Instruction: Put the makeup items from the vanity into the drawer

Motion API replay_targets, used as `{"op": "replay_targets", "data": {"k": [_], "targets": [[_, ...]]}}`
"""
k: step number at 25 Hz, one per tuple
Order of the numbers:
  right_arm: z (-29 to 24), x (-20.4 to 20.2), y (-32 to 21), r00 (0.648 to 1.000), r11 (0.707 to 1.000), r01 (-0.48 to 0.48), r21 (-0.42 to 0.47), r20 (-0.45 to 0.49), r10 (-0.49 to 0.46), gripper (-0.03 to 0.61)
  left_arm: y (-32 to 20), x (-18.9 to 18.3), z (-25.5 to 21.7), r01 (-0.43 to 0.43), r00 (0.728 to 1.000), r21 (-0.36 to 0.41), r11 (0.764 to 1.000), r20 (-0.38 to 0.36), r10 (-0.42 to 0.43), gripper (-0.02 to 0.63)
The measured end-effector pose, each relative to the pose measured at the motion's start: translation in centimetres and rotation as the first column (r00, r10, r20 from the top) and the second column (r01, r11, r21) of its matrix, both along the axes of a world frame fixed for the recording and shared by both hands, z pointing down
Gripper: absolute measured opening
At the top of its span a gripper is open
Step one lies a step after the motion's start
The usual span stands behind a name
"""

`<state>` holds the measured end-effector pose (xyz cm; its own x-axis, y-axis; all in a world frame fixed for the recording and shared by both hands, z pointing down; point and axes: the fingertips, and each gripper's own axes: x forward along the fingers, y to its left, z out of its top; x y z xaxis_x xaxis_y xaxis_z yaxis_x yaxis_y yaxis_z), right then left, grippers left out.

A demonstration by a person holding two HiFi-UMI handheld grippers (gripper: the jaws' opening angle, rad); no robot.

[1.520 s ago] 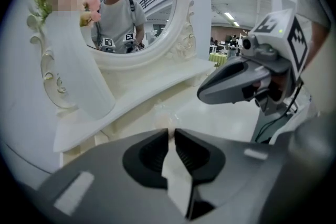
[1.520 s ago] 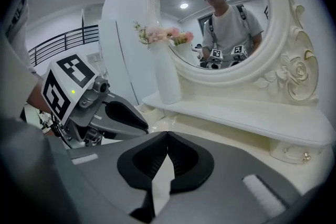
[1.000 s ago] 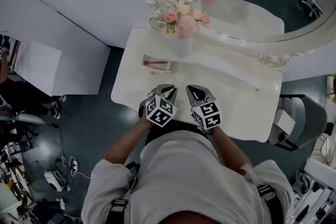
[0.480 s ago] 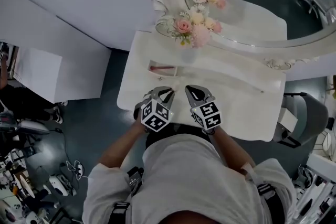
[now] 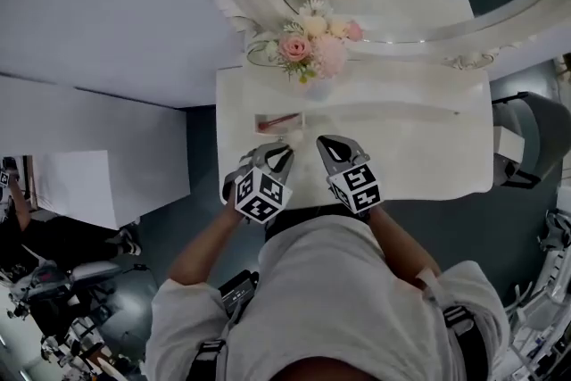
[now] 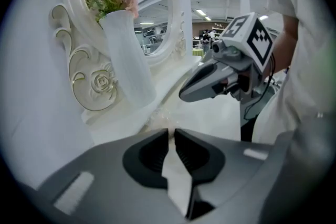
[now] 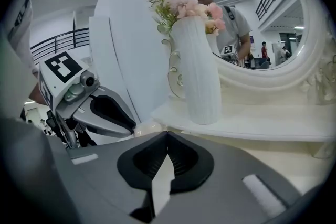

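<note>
The left tool (image 6: 171,132) has its jaws pressed together on nothing, and so does the right tool (image 7: 167,136). The two hover side by side over the near edge of the counter (image 5: 428,156). A reddish makeup item (image 5: 279,121) lies on the counter just beyond the left tool, near the white vase (image 7: 197,71) of flowers.

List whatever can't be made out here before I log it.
- Drawer: in no view. In the head view the vanity front lies under the person's torso, left gripper and right gripper.
- Reddish item in the small tray: head view, too small to identify.
- Glints by the vase foot: left gripper view, too blurred to name.
</note>
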<state>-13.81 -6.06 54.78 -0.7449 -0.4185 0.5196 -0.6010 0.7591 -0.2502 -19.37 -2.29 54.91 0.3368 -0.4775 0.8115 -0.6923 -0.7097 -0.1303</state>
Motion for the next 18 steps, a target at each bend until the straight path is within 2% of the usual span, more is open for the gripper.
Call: {"op": "replay_targets", "data": {"k": [6,10,14,18], "targets": [[0.3,0.6,-1.5,0.995,0.994,-0.103,0.028,0.001,0.103,0.000,-1.9,-2.4,0.0,-0.105,0.993,0.005,0.995,0.048,0.104,0.038],[1.0,1.8,-0.2,0.976,0.976,-0.217,0.009,-0.026,0.217,0.000,-1.6,-2.4,0.8,-0.215,0.975,-0.025,0.976,0.045,0.216,0.037],[1.1,2.0,0.4,0.951,0.952,-0.306,0.010,-0.037,0.306,0.000,-1.9,-2.5,1.4,-0.318,0.946,-0.046,0.947,0.043,0.320,0.037],[0.9,2.0,1.0,0.931,0.932,-0.362,0.010,-0.048,0.362,0.000,-2.4,-2.8,1.9,-0.433,0.897,-0.088,0.897,0.060,0.438,0.035]]}}
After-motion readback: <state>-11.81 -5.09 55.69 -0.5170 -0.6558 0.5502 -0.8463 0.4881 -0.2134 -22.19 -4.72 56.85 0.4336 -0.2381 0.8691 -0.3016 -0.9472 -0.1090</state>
